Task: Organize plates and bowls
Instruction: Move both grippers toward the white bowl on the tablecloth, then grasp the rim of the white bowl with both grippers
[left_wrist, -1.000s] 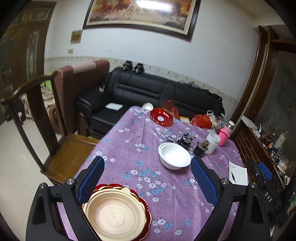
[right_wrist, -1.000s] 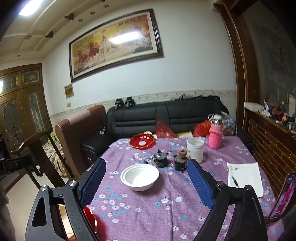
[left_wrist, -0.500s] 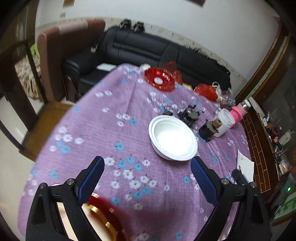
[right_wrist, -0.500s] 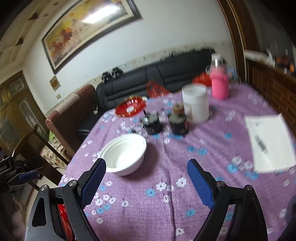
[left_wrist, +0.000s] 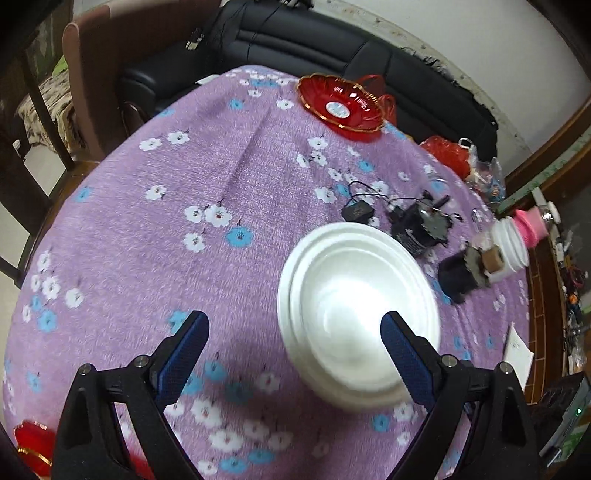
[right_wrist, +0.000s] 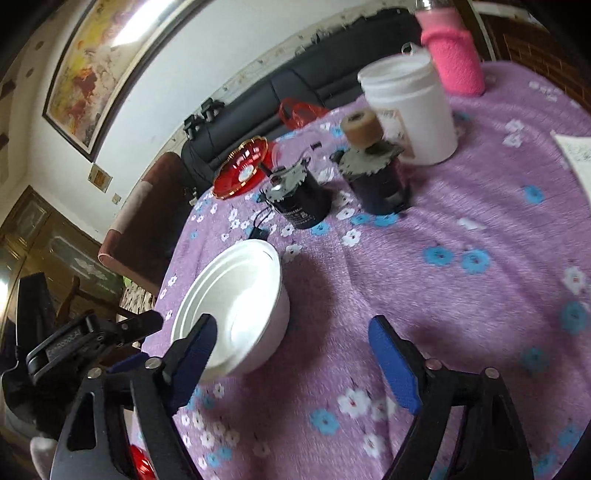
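Note:
A stack of white bowls (left_wrist: 356, 314) sits mid-table on the purple flowered cloth; it also shows in the right wrist view (right_wrist: 236, 306). My left gripper (left_wrist: 293, 345) is open and empty, its right finger over the bowl's near rim. My right gripper (right_wrist: 291, 354) is open and empty, its left finger in front of the bowl's near edge. A red gold-rimmed plate (left_wrist: 341, 107) stands at the far side, also seen in the right wrist view (right_wrist: 242, 171). A second red plate (left_wrist: 31, 448) peeks out at the near left edge.
Two dark jars (right_wrist: 303, 199) (right_wrist: 376, 177), a white tub (right_wrist: 410, 110) and a pink bottle (right_wrist: 454, 59) stand behind the bowls. A paper sheet (right_wrist: 576, 151) lies at right. Red bags (left_wrist: 448, 155), a black sofa (left_wrist: 332, 40) and a wooden chair (left_wrist: 33, 122) surround the table.
Both grippers have moved forward and down toward the white bowls, which now loom large. The red plate with the beige plate has slid out of the left view's bottom edge.

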